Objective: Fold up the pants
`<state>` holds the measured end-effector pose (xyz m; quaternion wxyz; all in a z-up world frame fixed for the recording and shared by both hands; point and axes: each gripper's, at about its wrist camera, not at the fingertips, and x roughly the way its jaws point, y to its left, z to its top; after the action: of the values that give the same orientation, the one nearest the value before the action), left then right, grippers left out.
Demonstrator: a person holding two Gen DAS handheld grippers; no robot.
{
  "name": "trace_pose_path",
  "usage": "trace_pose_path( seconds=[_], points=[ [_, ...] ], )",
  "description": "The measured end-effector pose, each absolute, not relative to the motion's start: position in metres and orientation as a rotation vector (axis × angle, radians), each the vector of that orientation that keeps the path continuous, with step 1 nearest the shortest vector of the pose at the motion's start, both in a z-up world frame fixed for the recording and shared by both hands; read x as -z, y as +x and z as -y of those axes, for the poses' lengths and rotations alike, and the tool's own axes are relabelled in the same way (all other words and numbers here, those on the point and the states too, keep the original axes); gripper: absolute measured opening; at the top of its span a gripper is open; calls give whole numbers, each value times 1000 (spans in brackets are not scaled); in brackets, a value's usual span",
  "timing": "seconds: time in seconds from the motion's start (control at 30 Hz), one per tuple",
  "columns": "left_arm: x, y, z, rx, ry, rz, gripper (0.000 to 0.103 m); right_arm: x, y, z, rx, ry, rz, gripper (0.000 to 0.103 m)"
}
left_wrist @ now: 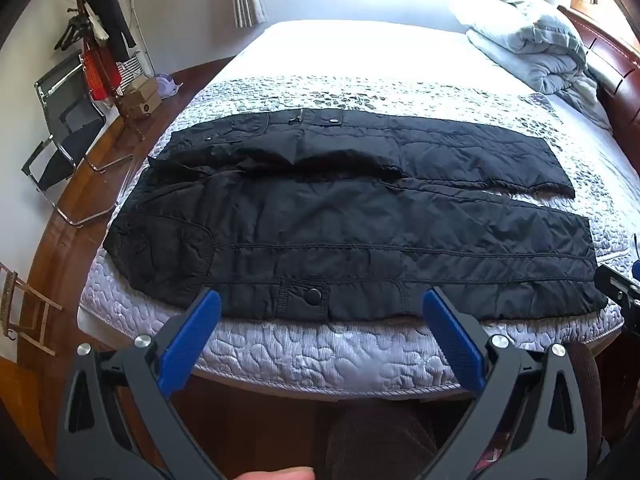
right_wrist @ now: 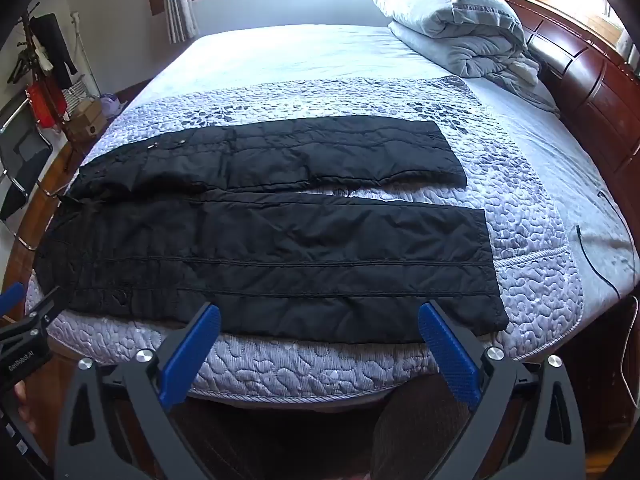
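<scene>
Black quilted pants [left_wrist: 340, 220] lie flat across the bed, waist to the left, both legs stretched to the right with a narrow gap between them. They also show in the right wrist view [right_wrist: 280, 240]. My left gripper [left_wrist: 320, 304] is open and empty, hovering at the near edge of the pants by a snap pocket [left_wrist: 312, 298]. My right gripper [right_wrist: 320, 318] is open and empty, over the near leg's lower edge, left of the near cuff [right_wrist: 492, 272]. The left gripper also shows at the far left of the right wrist view [right_wrist: 24, 308].
The bed has a grey patterned quilt [left_wrist: 320, 356] and a white sheet [right_wrist: 280, 52]. A folded grey duvet [right_wrist: 452, 24] lies at the far right by the wooden headboard [right_wrist: 592, 92]. A chair [left_wrist: 64, 136] and coat rack [left_wrist: 92, 28] stand left. A black cable [right_wrist: 596, 256] lies right.
</scene>
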<state>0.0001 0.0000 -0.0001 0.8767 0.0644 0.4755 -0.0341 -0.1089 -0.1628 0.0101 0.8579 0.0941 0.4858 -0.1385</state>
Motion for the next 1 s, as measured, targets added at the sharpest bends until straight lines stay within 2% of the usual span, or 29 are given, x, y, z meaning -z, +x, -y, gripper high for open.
trace_pose_path(
  seconds=[1.0],
  points=[
    [-1, 2, -1, 76, 131, -990, 101, -10, -110, 163, 298, 186, -1017, 100]
  ],
)
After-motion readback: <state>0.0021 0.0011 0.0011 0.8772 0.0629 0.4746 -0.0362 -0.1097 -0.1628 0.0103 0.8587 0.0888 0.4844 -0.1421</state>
